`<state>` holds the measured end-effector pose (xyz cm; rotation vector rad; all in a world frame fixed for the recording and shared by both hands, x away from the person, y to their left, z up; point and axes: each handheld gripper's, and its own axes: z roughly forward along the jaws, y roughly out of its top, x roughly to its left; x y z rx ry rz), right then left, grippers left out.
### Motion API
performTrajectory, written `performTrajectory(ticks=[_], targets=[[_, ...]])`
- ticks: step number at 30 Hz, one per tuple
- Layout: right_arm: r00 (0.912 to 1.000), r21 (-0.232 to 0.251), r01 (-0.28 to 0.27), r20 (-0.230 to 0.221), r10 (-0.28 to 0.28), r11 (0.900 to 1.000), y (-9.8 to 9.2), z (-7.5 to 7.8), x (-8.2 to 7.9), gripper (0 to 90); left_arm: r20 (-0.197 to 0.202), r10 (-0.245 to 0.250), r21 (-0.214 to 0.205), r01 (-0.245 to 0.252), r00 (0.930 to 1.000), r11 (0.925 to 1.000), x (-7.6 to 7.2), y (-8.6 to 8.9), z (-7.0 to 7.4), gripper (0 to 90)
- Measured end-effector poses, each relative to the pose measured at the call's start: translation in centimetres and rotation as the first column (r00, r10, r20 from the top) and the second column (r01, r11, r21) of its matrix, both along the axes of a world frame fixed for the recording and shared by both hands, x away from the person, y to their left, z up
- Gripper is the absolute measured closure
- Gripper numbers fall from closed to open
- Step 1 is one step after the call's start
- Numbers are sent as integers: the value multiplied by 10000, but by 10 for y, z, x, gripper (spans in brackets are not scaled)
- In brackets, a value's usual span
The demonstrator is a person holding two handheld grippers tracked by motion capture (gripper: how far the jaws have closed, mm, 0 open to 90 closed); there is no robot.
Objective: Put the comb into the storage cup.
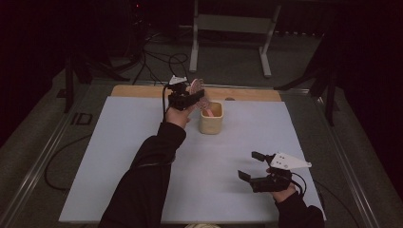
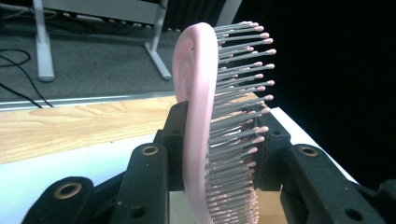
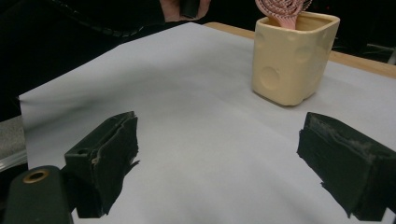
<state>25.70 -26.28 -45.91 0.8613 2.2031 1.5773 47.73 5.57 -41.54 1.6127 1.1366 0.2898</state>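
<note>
A pink hairbrush (image 1: 197,88) with pink-tipped grey bristles stands upright, its handle end down inside a cream cup (image 1: 211,119) at the back middle of the table. My left gripper (image 1: 192,98) is shut on the brush head, just above and left of the cup. In the left gripper view the black jaws clamp the hairbrush (image 2: 198,116) from both sides, one on the back and one on the bristles. My right gripper (image 1: 248,165) rests low at the front right, open with nothing between its jaws. From the right gripper (image 3: 224,158), the cup (image 3: 292,60) and hairbrush (image 3: 282,11) stand ahead.
A white sheet (image 1: 119,156) covers the table; a strip of bare wood (image 1: 138,91) runs along its far edge. Beyond it are a white metal frame (image 1: 228,28) and cables (image 1: 157,61) on the floor.
</note>
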Motion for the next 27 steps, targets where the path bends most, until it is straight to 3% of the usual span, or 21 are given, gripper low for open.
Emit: performTrajectory(ticks=[5,12,15,18,24,27], targets=[[10000,-38,-20,20,20,10000,0,0,0,110,-31,42,229,-41,10000,9997,0,-2,2,621],[10000,-19,-11,-27,11,10000,0,0,0,110,-18,301,438,-300,9995,9986,-1,0,10,463],[10000,-29,10,-8,-10,10000,0,0,0,110,-47,266,658,-262,9996,9975,-3,0,12,372],[10000,-35,20,1,-20,10000,0,0,0,110,186,-34,1308,9,9998,9914,-6,-5,14,280],[10000,-41,54,0,-54,10000,1,0,0,110,285,-119,1129,86,9995,9936,-10,-3,18,217],[10000,-29,44,-4,-44,10000,0,0,0,110,270,-628,1000,598,9977,9932,-10,1,20,147]])
